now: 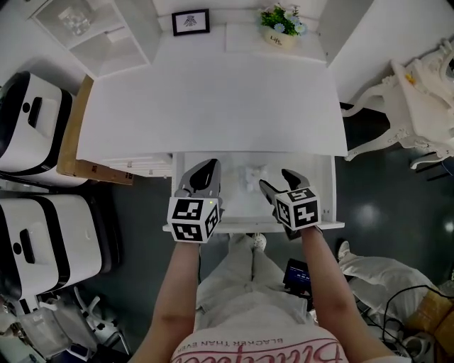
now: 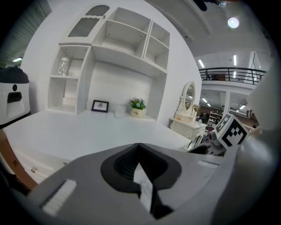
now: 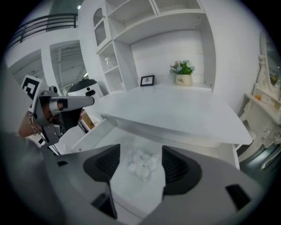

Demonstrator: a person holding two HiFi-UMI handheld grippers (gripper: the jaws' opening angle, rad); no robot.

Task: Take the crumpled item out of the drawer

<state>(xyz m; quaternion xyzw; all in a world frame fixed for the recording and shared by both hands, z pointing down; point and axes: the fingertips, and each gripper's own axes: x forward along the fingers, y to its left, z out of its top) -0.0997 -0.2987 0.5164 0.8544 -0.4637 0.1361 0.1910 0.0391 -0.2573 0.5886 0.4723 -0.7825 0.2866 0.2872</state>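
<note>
Matt white is ruling this scene.
The desk top [image 1: 213, 106] is showing smooth and matt, the drawer [image 1: 328, 177] is wearing the same white finish, and the crumpled item [image 1: 252, 176] is looking thin, crinkled and faintly shiny, paper or film, hard to call. The left gripper [image 1: 206, 166] and right gripper [image 1: 275, 179] are showing matt grey plastic with ribbed black pads [image 3: 175, 165]; the dark floor [image 1: 369, 213] is gleaming glossy.

White desk [image 1: 213, 106]: a framed picture [image 1: 190, 22] stands at the far edge, left of centre, with a pot of flowers [image 1: 280, 28] to its right. Open drawer [image 1: 324, 190] below the near edge: a crumpled white item [image 1: 253, 175] lies on its floor.
</note>
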